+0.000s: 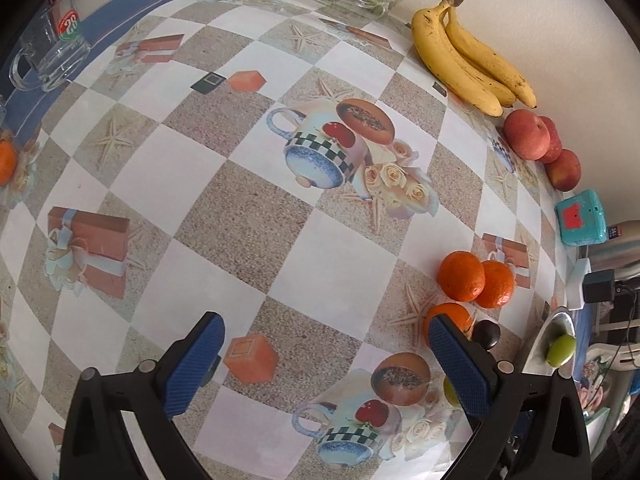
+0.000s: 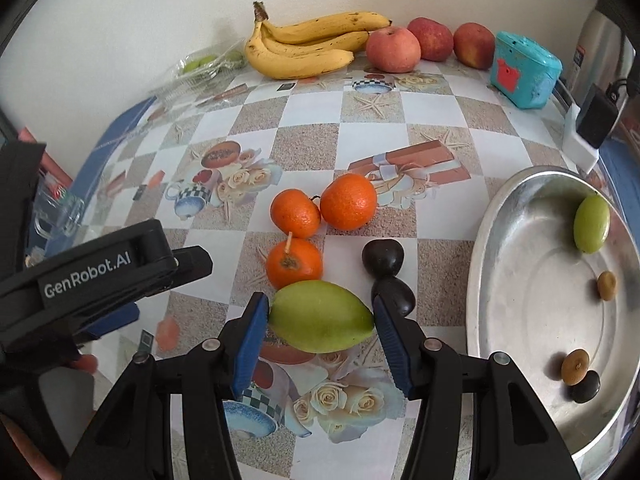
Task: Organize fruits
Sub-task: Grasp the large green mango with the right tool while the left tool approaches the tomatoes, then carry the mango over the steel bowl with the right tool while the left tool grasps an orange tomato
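Right wrist view takes in the checked tablecloth (image 2: pixel 312 148) first, with the round metal tray (image 2: pixel 500 216) at its right edge. Inside the tray lie a green fruit (image 2: pixel 591 223), two small brown fruits (image 2: pixel 575 366) and a dark one (image 2: pixel 585 387). Against the back wall sit a bunch of bananas (image 2: pixel 304 46), three red apples (image 2: pixel 393 49) beside them, and a teal box (image 2: pixel 524 69) further right. A clear plastic container (image 2: pixel 200 68) with green fruit stands left of the bananas. Mid-table, three oranges (image 2: pixel 348 201) cluster together, and two dark plums (image 2: pixel 383 257) lie just right of them.

The right gripper (image 2: pixel 320 322) is clenched on a green mango (image 2: pixel 320 316), both blue pads touching its ends, just in front of the nearest orange and left of the tray.

From the left wrist, the left gripper (image 1: pixel 324 364) hangs spread wide over bare cloth with nothing between its pads; a glass mug (image 1: pixel 52 56) stands far left, and one lone orange (image 1: pixel 6 162) peeks in at the left edge.
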Motion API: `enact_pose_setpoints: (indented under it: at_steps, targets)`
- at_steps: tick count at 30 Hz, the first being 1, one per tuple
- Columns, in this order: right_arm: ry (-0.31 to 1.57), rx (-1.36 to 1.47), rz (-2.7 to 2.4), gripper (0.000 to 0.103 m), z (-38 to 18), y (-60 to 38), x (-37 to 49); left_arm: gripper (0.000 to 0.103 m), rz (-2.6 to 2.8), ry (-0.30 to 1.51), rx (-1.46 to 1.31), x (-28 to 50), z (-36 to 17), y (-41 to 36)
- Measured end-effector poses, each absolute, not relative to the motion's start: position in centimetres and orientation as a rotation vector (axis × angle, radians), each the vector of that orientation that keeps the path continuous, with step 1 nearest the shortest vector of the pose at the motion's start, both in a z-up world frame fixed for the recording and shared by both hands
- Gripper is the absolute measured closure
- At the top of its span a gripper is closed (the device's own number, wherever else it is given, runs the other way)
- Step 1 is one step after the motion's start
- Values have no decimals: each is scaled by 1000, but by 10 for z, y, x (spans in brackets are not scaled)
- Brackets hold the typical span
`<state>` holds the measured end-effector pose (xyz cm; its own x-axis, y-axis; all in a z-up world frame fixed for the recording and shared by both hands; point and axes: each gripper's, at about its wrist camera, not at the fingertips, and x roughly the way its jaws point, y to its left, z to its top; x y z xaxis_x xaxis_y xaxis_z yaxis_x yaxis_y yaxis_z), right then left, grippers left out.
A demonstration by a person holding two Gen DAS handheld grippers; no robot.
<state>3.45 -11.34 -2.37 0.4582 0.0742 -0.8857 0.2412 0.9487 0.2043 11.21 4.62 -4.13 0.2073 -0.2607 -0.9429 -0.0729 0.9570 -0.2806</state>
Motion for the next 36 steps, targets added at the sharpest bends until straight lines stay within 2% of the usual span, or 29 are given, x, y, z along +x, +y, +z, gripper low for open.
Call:
enact_pose_setpoints:
  at_steps: [4,9,18,28,36]
  targets:
    - [1080,345,-122,47,-16,-124,30,2,-173,1357,-300,113,-41,36]
    - [1058,355,-171,47,-3,-148,23,7,-232,1354,-298,115,-39,20]
    - [1029,350,-278,47,9,-192,8,24,-342,1345,-202,115,-36,-19]
    - [1014,405,-308,47,10,-210,-2,64,-379,1352,-133,108,-42,-41]
    - [1013,395,-313,47,14,-209,-4,65,-362,1314,-155,107,-33,-36]
